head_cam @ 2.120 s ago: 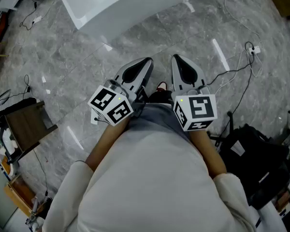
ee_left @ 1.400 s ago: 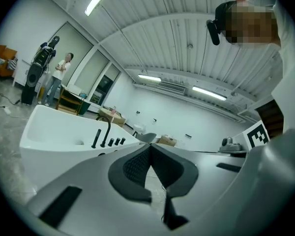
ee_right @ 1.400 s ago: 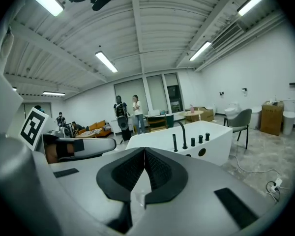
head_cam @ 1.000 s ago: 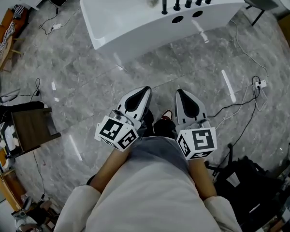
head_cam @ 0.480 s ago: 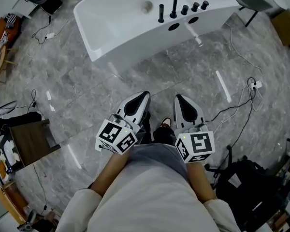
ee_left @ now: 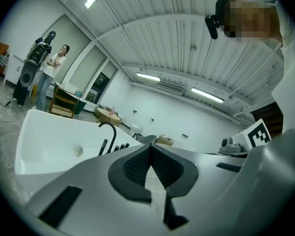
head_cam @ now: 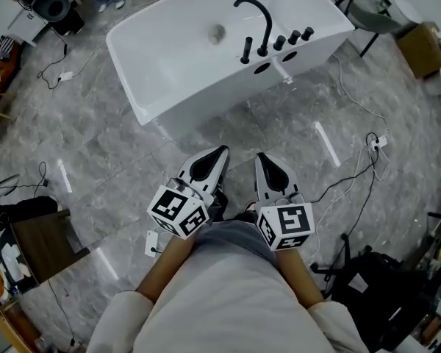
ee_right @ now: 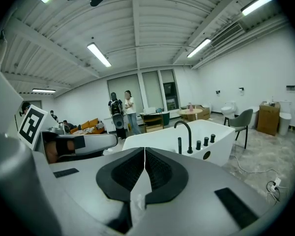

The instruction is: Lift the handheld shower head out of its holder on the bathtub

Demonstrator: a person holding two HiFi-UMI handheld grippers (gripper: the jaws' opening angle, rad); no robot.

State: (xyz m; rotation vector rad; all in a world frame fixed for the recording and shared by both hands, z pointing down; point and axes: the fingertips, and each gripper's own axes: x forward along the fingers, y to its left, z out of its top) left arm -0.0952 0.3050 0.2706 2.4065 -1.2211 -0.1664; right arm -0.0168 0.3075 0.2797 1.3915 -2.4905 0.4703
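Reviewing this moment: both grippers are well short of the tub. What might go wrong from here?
1. Both the left gripper and right gripper are shut; arriving shut, either would likely knock the handheld shower head rather than grip it.
2. It stands close beside the curved spout, so a wide approach might bump that.
3. Loose cables on the floor at the person's right are a trip risk.
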